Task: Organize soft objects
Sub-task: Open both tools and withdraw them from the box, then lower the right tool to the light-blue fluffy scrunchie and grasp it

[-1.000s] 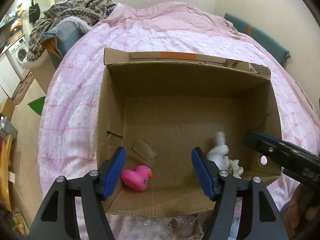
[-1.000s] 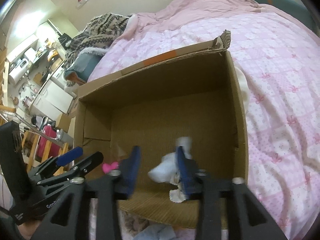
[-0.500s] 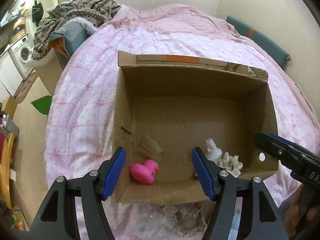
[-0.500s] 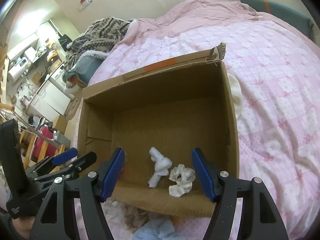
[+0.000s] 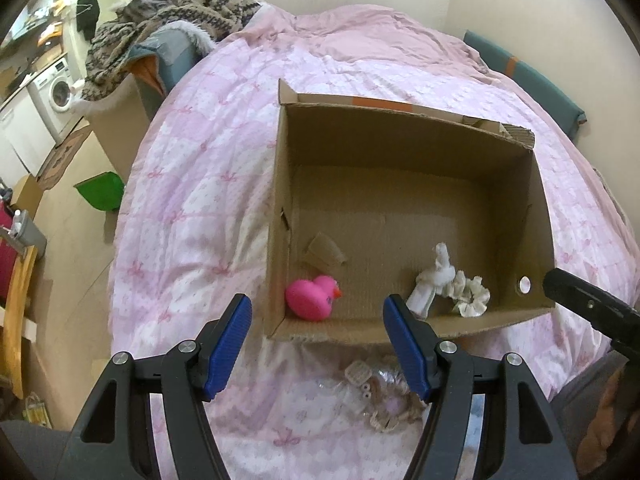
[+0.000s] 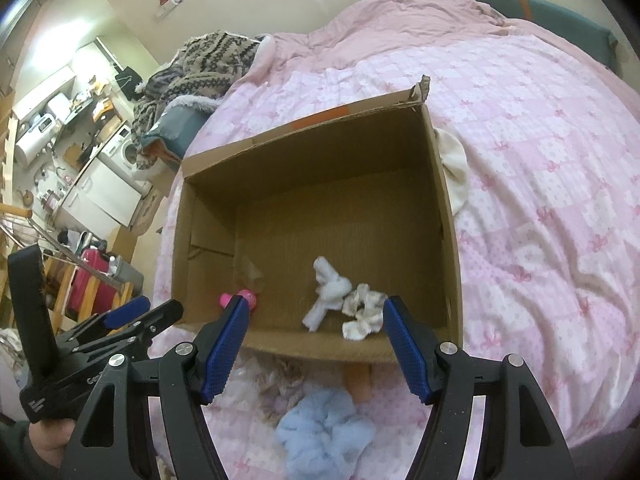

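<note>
- Your cardboard box (image 5: 404, 220) sits open on the pink quilt (image 5: 192, 208). Three soft things already lie along its near wall.
- The pink duck (image 5: 312, 298) is tucked into the near left corner of the box.
- The white knotted cloth (image 6: 328, 298) and the cream scrunchie (image 6: 362, 316) lie touching each other toward the near right, clear of the right-hand wall.
- Your left gripper (image 5: 316, 344) hangs over the near edge of the box with its jaws spread and nothing between the pads. The duck only shows through the gap, down on the box floor.
- Your right gripper (image 6: 316, 344) is likewise released. The white cloth and the scrunchie lie below and beyond its blue pads, untouched.
- So the task looks partly done: three items are in the box, and neither claw is carrying anything.
- What is left, as far as you can see, lies on the quilt just outside the near wall:
  - a fluffy blue scrunchie (image 6: 324, 436), nearest you in the right wrist view;
  - a crumpled beige and clear bundle (image 5: 380, 396), close to the box's near wall;
  - a small orange thing (image 6: 357, 380), partly hidden under the box edge, too unclear to name.
- A cream cloth (image 6: 454, 168) also lies against the outside of the right wall. Whether it belongs to the job, you cannot tell.
- The blue scrunchie sits almost under your right claw, so it looks like the easiest next pick.
</note>
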Motion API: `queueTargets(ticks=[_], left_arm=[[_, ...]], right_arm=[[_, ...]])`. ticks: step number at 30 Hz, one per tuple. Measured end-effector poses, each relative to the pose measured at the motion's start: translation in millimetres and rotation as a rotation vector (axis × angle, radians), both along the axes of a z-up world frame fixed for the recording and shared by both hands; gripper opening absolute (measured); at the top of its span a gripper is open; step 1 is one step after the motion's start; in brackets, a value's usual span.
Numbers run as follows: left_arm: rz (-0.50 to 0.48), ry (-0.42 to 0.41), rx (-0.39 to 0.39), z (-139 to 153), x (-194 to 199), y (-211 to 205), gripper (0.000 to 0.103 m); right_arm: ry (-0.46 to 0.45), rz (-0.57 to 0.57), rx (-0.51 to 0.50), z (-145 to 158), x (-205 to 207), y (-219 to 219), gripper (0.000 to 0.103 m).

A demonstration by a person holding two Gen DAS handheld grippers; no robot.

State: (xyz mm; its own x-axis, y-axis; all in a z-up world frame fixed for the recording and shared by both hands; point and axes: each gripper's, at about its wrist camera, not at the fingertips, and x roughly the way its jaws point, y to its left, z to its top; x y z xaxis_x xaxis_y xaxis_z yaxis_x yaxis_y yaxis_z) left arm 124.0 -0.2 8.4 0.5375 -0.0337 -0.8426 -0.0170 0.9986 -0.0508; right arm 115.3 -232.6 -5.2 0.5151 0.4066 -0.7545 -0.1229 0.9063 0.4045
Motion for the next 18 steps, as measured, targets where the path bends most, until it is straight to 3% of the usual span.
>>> queueTargets(ticks=[18], left_arm=[[0.022,0.02,-0.002,-1,-44,1,0.065]], right_arm=[[0.059,-0.006,0.016,-7,-36,-7,0.073]])
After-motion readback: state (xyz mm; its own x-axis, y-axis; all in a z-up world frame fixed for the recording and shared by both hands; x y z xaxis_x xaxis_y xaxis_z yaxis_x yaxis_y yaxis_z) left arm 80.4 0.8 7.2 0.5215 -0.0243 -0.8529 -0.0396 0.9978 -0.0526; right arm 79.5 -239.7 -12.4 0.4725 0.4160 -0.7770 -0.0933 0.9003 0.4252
